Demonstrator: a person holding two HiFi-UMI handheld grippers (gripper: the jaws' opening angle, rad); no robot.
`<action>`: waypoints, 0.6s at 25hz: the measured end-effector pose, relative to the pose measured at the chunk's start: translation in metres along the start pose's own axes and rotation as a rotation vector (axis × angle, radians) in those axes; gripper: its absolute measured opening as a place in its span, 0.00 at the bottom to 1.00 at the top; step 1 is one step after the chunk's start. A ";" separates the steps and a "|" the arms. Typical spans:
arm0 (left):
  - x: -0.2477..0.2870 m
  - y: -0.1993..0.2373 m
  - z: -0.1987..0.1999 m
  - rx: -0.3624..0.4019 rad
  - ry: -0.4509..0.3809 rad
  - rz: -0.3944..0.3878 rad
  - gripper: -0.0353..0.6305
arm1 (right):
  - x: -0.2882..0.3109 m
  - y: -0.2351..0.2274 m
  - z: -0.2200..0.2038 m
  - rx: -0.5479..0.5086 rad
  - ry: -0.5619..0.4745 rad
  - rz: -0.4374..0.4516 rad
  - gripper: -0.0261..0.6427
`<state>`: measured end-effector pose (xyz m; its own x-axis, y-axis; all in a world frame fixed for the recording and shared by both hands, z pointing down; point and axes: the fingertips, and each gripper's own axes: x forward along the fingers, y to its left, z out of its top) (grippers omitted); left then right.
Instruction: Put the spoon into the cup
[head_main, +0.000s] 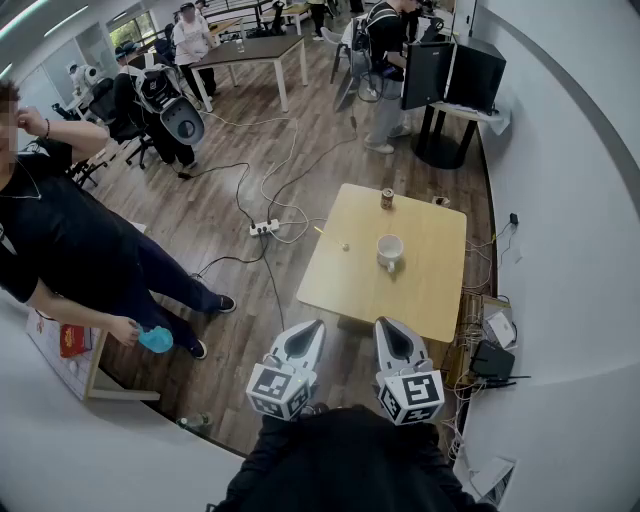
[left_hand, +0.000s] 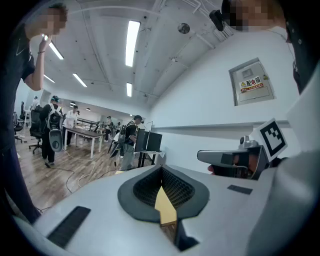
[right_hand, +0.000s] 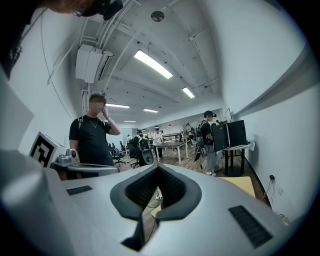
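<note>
Seen from the head camera, looking steeply down, a light wooden square bench (head_main: 430, 290) stands on a dark wood floor beside a white wall. On it sits a white ceramic cup (head_main: 390, 251) with its handle towards the viewer. To the cup's left, clearly apart from it, lies a small thin spoon (head_main: 333, 238) with a pale yellow handle and a whitish bowl, flat on the wood. A small brown can (head_main: 387, 198) stands near the far edge.

The grey left tongs (head_main: 312, 328) and grey right tongs (head_main: 388, 326) are held side by side close to the person's body, just short of the bench's near edge, pointing at it almost level. Each pair is closed to a point with nothing between its jaws.

The task looks not yet begun: the spoon is untouched and the cup appears empty. The step in hand is the approach. The next move likely calls for carrying one pair of tongs forward over the bench, tipping it down, parting its jaws and closing them across the slim handle, which lies low against the wood.
</note>
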<state>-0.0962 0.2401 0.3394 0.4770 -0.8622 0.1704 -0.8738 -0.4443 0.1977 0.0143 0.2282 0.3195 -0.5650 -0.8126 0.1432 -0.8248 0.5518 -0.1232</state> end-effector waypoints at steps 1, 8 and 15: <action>0.001 -0.001 -0.001 -0.001 0.001 0.001 0.10 | -0.001 -0.002 -0.001 0.008 0.001 -0.002 0.07; 0.007 -0.010 -0.015 -0.006 0.014 -0.011 0.10 | -0.010 -0.015 -0.005 0.043 -0.003 0.000 0.07; 0.012 -0.024 -0.020 -0.002 0.025 -0.005 0.10 | -0.019 -0.022 -0.008 0.056 -0.010 0.028 0.07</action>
<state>-0.0674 0.2450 0.3563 0.4836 -0.8537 0.1932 -0.8712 -0.4480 0.2009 0.0426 0.2329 0.3270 -0.5876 -0.7987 0.1294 -0.8059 0.5635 -0.1817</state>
